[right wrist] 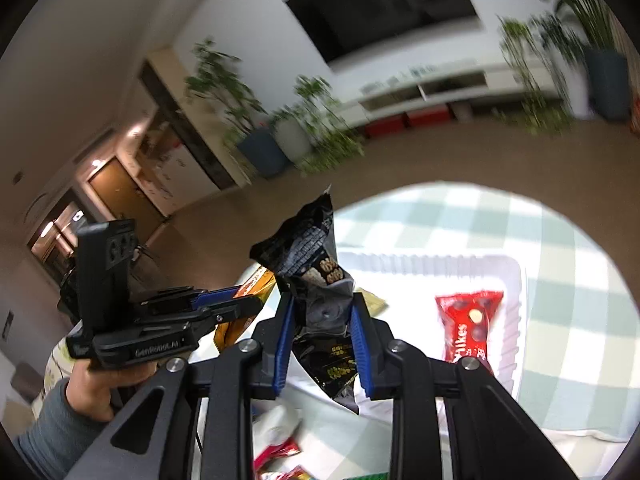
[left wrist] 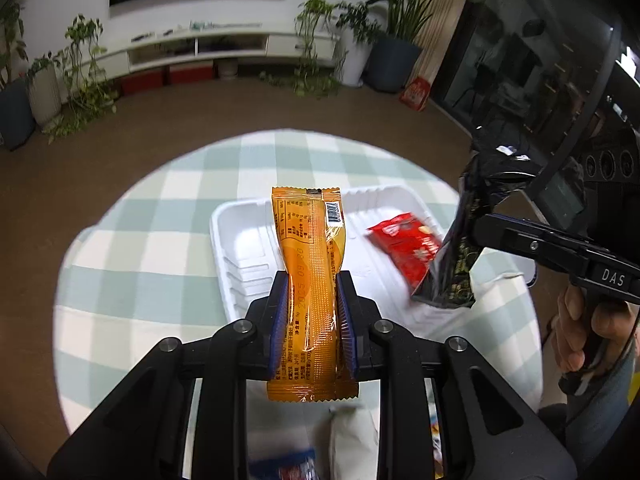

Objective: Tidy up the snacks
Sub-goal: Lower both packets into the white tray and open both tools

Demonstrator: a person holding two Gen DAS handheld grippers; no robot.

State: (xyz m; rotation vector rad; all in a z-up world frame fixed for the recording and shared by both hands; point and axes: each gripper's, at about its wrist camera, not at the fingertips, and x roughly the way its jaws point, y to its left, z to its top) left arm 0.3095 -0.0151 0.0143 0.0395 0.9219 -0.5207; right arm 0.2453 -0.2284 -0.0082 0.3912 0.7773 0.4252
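In the tray (right wrist: 516, 280), "Milkes" packet (right wrist: 470, 328) (red)

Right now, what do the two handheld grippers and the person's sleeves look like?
Both grippers are matte black with angular cut-out struts and round silver bolts. The left gripper and right gripper have ribbed blue pads on their fingers. The right one's body reads "DAS" in white; the left one's bears pale lettering too small to be sure of. A thin black cable arcs above. The sleeve is grey.

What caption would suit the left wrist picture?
Left hand-held gripper clamps an orange snack packet above a white tray.
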